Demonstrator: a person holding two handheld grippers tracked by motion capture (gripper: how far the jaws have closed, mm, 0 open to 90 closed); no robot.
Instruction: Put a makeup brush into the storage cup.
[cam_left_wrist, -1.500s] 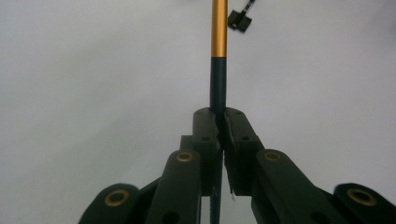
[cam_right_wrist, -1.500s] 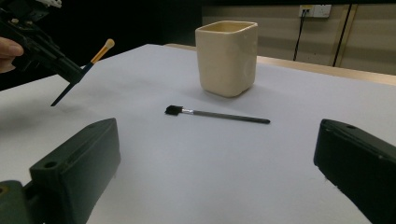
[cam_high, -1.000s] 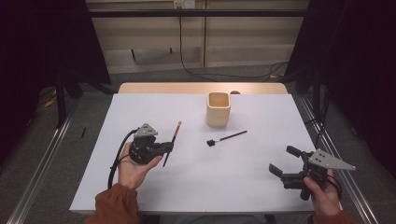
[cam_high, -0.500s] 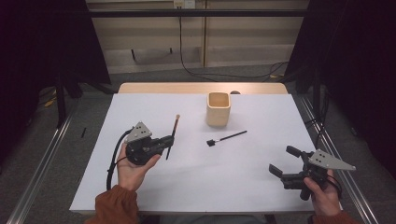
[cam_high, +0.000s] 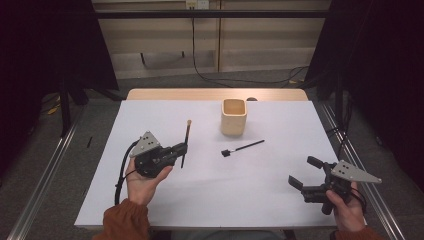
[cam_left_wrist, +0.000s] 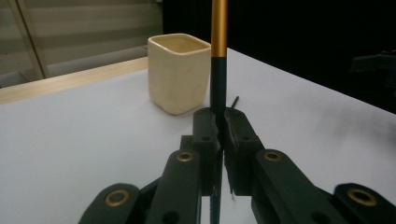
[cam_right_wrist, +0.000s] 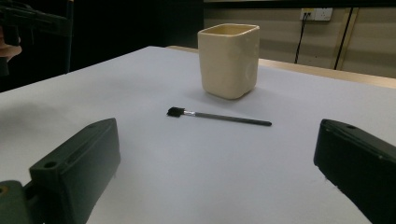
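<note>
Clamped between the closed jaws of the left tongs (cam_high: 176, 150) is a dark pencil-like stick (cam_high: 185, 141) with a gold upper part, held near its lower end and lifted off the white desk (cam_high: 150, 120). So low a grip leaves a long free length, so the stick is judged liable to swing or slip if tilted sharply. The cream cup (cam_high: 234, 117) stands at about two o'clock from these tongs; a careless approach could knock it. The right tongs (cam_high: 306, 176) are spread wide and empty, and the small black brush (cam_high: 242, 147) lies at their eleven o'clock.
</note>
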